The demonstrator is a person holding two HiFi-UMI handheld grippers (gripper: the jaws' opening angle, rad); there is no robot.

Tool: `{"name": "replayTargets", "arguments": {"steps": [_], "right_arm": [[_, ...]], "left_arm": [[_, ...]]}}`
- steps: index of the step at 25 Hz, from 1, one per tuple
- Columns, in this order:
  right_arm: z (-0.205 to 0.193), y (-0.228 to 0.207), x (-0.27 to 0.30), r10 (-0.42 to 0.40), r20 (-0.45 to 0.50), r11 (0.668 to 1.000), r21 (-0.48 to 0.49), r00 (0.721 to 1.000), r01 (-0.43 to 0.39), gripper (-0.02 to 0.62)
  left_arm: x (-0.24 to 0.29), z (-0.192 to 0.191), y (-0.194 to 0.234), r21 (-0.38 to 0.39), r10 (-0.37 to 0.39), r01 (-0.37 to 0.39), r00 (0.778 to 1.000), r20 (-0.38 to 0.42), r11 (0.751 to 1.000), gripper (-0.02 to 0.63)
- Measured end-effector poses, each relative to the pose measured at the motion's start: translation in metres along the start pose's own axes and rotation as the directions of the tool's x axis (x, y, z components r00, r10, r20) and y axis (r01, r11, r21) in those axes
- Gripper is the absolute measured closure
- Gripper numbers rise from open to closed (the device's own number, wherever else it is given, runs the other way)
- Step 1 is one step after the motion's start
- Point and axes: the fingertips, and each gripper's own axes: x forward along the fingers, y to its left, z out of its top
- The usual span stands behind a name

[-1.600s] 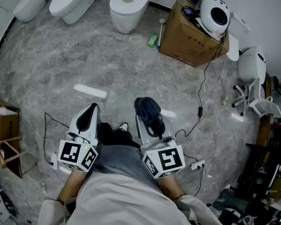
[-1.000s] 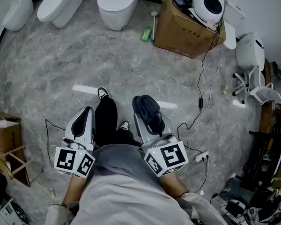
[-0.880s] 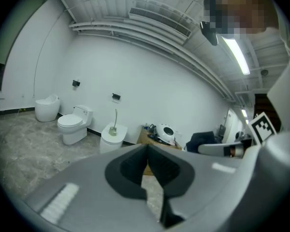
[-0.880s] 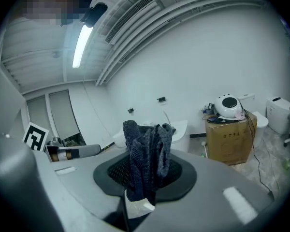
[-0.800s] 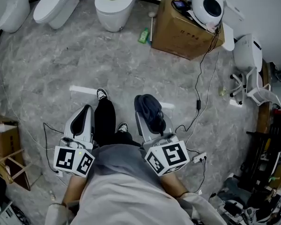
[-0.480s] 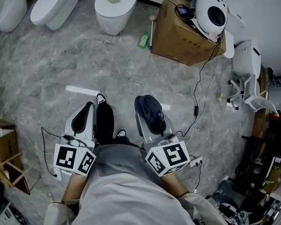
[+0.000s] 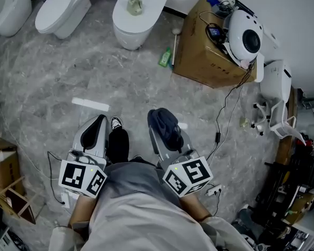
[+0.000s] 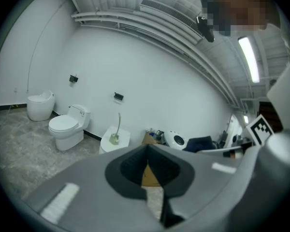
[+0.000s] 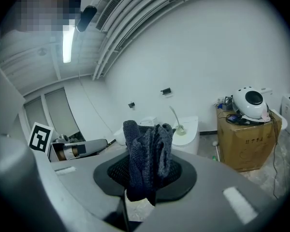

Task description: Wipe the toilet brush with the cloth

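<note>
A toilet brush point(image 7: 136, 1) stands upright in its holder on the closed lid of the middle white toilet point(image 7: 128, 25) far ahead; it also shows as the brush point(image 8: 116, 132) in the left gripper view and the brush point(image 9: 177, 122) in the right gripper view. A dark blue cloth point(image 7: 165, 127) bunches up from my right gripper point(image 7: 162, 135), which is shut on it; the cloth point(image 9: 147, 163) fills that gripper's view. My left gripper point(image 7: 94, 135) is shut with nothing in it. Both grippers are held close to my body, well short of the toilet.
A second toilet point(image 7: 63, 9) and a urinal-like fixture point(image 7: 10, 4) stand at left. A cardboard box point(image 7: 209, 51) with a white round device point(image 7: 246, 35) sits right of the toilet, a green bottle point(image 7: 165, 57) beside it. Cables point(image 7: 220, 129) trail over the marble floor. A shoe point(image 7: 116, 123) shows between the grippers.
The view has shifted as the person steps forward: the toilets and box have moved in the frame, and the foot now sits between the grippers. Both grippers keep their hold and pose.
</note>
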Motion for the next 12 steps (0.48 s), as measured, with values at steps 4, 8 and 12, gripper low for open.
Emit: {"name": "replayTargets", "arguments": {"steps": [4, 8, 12], "right_arm": [[0.028, 0.007, 0.044, 0.015, -0.001, 1.000, -0.006, 1.000, -0.015, 0.506], [0.048, 0.010, 0.084, 0.005, -0.006, 1.000, -0.027, 1.000, -0.005, 0.506], [0.061, 0.016, 0.117, 0.018, -0.028, 0.999, -0.045, 0.999, -0.019, 0.506]], "left_arm": [[0.024, 0.032, 0.033, -0.016, -0.026, 0.027, 1.000, 0.016, 1.000, 0.606], [0.045, 0.053, 0.063, -0.009, -0.047, 0.047, 0.999, 0.014, 0.999, 0.606], [0.061, 0.069, 0.091, 0.013, -0.046, 0.046, 0.999, 0.003, 0.999, 0.606]]}}
